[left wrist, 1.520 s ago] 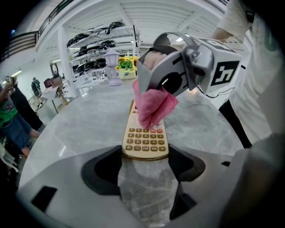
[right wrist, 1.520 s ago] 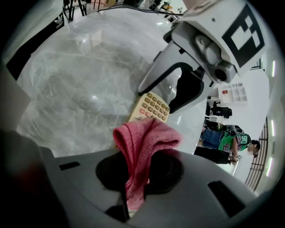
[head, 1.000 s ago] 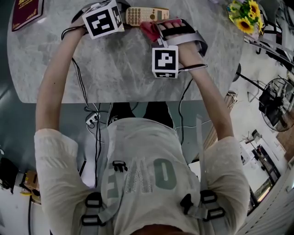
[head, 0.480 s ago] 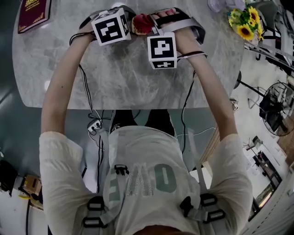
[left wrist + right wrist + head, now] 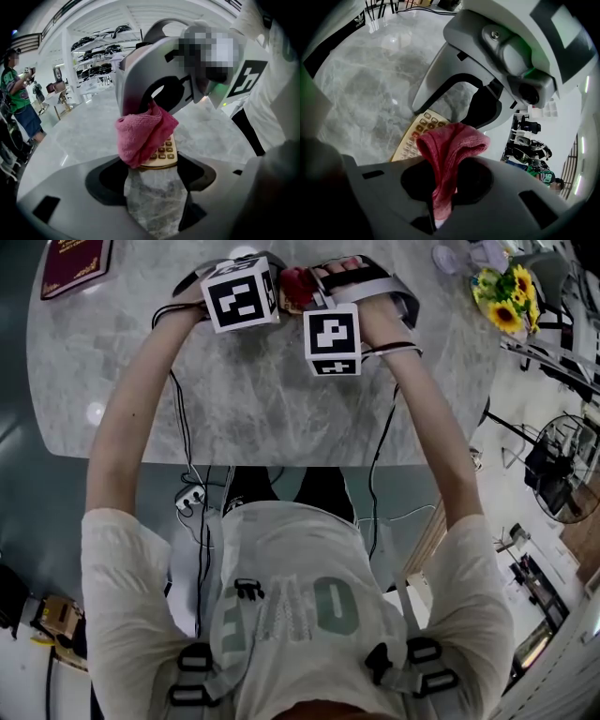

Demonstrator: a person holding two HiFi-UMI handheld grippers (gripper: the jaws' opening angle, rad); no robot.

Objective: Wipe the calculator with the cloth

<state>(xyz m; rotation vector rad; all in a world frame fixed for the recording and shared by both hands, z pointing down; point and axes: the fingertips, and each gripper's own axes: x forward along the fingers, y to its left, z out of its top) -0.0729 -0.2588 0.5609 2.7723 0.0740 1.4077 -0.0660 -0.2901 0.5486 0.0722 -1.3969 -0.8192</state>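
R tongs (image 5: 443,187) clamped on the pink cloth (image 5: 452,145). L tongs (image 5: 154,173) grip the calculator (image 5: 164,152) by its near end, on the marble table (image 5: 253,399). Cloth sits on the keys. I'd hold L firm, press R lightly and stroke lengthwise, so the calc doesn't skid.

"Where did the calculator (image 5: 164,152) lie?"

"On the desk (image 5: 154,201), its near end between the fingers of the left gripper (image 5: 153,165). The cloth (image 5: 140,133) lay on it, between the fingers of the right gripper (image 5: 440,180)."
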